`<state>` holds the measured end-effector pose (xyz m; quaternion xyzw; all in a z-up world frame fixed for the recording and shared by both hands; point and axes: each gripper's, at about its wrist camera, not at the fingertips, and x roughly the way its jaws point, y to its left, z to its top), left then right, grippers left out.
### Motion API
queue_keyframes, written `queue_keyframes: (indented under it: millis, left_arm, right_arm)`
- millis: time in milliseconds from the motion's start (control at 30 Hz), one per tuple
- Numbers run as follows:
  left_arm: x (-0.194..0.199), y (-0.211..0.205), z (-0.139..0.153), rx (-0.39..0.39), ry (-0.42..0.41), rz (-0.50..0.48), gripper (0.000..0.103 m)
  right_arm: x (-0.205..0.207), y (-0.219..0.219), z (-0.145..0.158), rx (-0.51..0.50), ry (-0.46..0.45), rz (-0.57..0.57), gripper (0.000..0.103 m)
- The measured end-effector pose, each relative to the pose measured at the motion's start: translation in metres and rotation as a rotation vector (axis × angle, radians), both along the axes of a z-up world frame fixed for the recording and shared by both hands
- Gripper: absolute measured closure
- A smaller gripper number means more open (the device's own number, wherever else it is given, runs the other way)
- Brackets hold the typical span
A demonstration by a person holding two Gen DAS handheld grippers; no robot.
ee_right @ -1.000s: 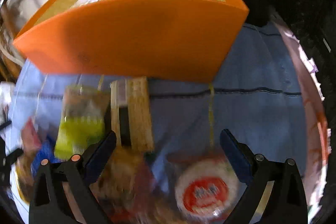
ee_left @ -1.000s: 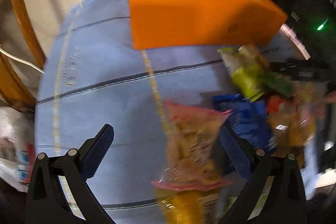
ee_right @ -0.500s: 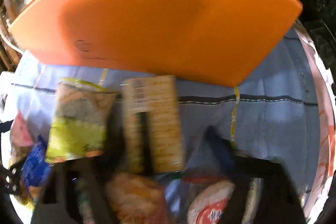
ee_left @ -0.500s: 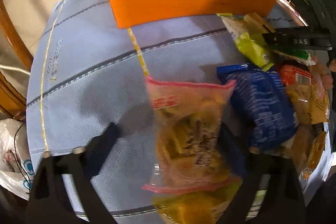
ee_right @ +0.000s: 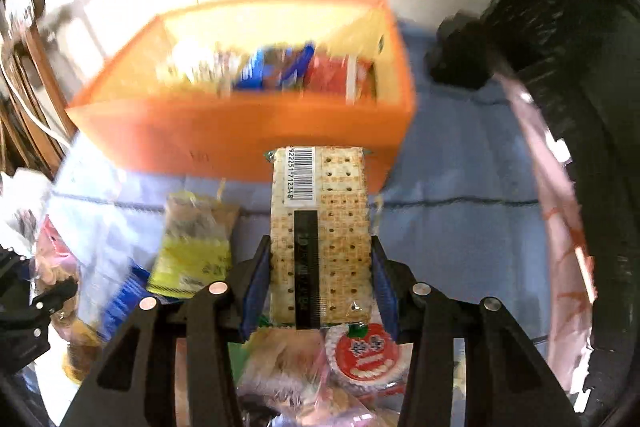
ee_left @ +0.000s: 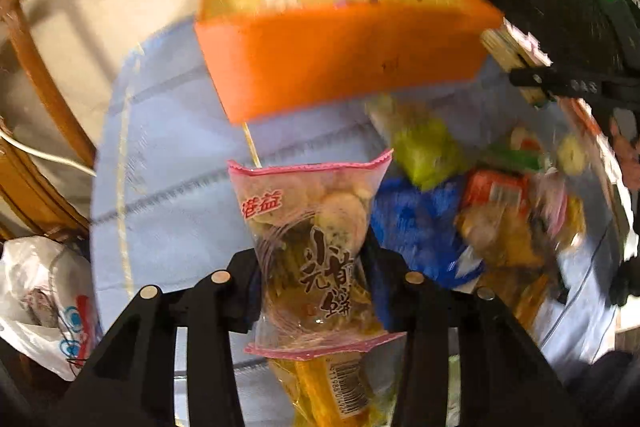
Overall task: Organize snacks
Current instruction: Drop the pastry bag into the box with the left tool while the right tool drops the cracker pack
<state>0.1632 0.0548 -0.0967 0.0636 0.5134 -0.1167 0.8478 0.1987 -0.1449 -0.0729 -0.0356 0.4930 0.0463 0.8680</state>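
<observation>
My left gripper (ee_left: 312, 283) is shut on a clear pink-edged snack bag (ee_left: 308, 227) and holds it above the blue cloth, short of the orange box (ee_left: 344, 67). My right gripper (ee_right: 318, 275) is shut on a cracker pack (ee_right: 320, 227) with a barcode, lifted in front of the orange box (ee_right: 240, 131). The box holds several snacks, blurred. The right gripper and its cracker pack (ee_left: 512, 51) also show at the right in the left wrist view. A pile of loose snacks (ee_left: 500, 211) lies on the cloth, among them a green-yellow bag (ee_right: 192, 247).
A blue tablecloth (ee_right: 460, 227) covers the round table. A wooden chair (ee_left: 36, 87) and a white plastic bag (ee_left: 44, 307) stand at the left. A round red-lidded snack (ee_right: 368, 351) lies under my right gripper. Dark equipment (ee_right: 540, 39) stands at the far right.
Both grippers went from open to shut: the left on the pink-edged bag, the right on the cracker pack. Both packs have risen off the cloth, and the box's inside is now in view.
</observation>
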Motion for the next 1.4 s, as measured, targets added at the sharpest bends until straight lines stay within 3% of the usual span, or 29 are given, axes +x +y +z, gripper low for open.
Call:
queue_keyframes:
  millis: [200,333,533,667,767,933,1267,1300,1367,1400]
  left_arm:
    - [0.019,-0.011,0.076,0.016,-0.175,0.050,0.061]
    - [0.057,0.008,0.113,0.006,-0.236,0.080,0.061]
    - [0.133,0.010,0.143,-0.083,-0.245,0.176,0.061]
    - [0.164,0.004,0.154,-0.086,-0.281,0.198,0.061]
    - [0.175,0.002,0.152,-0.132,-0.268,0.202,0.061]
    - [0.183,-0.001,0.135,-0.098,-0.248,0.200,0.061]
    - [0.195,-0.002,0.123,-0.099,-0.210,0.182,0.061]
    - [0.196,-0.003,0.124,-0.098,-0.218,0.174,0.060]
    - [0.197,-0.005,0.121,-0.051,-0.241,0.181,0.013]
    - [0.194,-0.006,0.120,-0.031,-0.262,0.185,0.004]
  right_arm:
    - [-0.004,-0.021,0.079,0.059,-0.149,0.015,0.056]
    - [0.024,-0.021,0.115,0.097,-0.232,0.022,0.056]
    - [0.087,-0.020,0.153,0.140,-0.244,0.036,0.056]
    - [0.117,-0.016,0.156,0.169,-0.239,0.005,0.056]
    - [0.126,-0.012,0.147,0.193,-0.238,0.008,0.056]
    - [0.133,-0.008,0.124,0.189,-0.202,0.024,0.056]
    - [0.140,-0.007,0.121,0.185,-0.197,0.025,0.056]
    - [0.141,-0.006,0.120,0.187,-0.197,0.028,0.055]
    - [0.143,-0.004,0.118,0.186,-0.208,0.046,0.017]
    - [0.142,-0.004,0.117,0.170,-0.214,0.040,0.004]
